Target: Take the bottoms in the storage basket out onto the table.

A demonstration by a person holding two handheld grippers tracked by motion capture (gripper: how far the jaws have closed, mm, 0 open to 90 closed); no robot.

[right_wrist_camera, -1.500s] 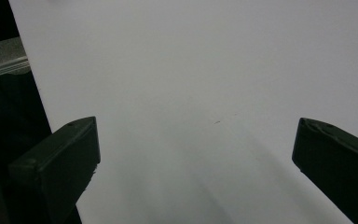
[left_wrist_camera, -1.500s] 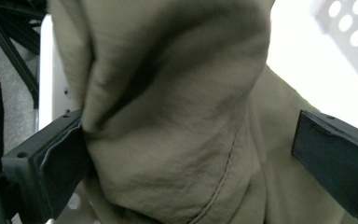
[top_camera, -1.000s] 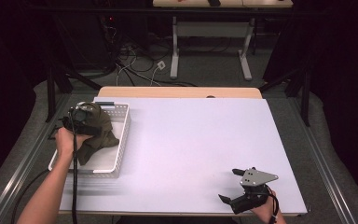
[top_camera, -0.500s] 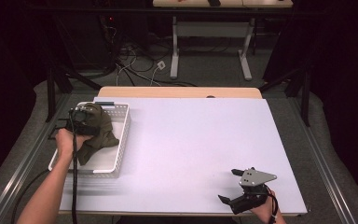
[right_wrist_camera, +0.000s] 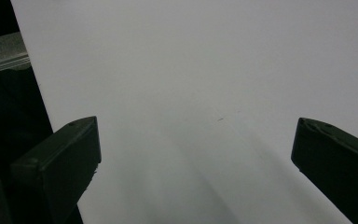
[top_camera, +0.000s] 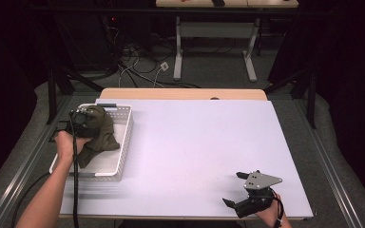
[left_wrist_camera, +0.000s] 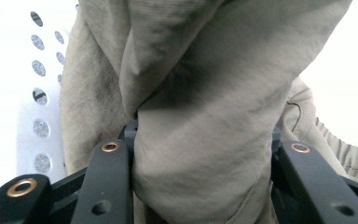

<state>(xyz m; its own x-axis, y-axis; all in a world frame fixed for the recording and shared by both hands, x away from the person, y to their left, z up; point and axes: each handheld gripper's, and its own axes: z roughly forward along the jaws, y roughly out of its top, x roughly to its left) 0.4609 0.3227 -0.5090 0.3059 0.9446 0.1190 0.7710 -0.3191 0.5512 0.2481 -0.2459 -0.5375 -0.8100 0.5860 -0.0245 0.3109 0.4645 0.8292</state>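
L gripper sat over the white perforated basket at the table's L edge, clamped on an olive-green cloth. In the L gripper view the cloth was bunched thick between both black jaws, folds pressed against each inner face; basket wall w/ round holes visible behind it on the left. From the high view the cloth hung from the gripper and draped down into the basket, its lower part resting on the basket floor toward the near-right side. Person's L hand gripped the tool from the near side, cable trailing down along the forearm.

R gripper was well apart, near the table's front-R corner, grey three-cornered plate on top. Jaws stood wide apart, holding nothing; R gripper view showed bare white tabletop between them, table edge and dark floor at the left.

Surroundings: white table surface w/ a wood strip along the far edge. Beyond it, cables on the floor and the legs of another desk. Nothing lay between the basket and the R gripper; basket's R wall stood between the cloth and the open table area.
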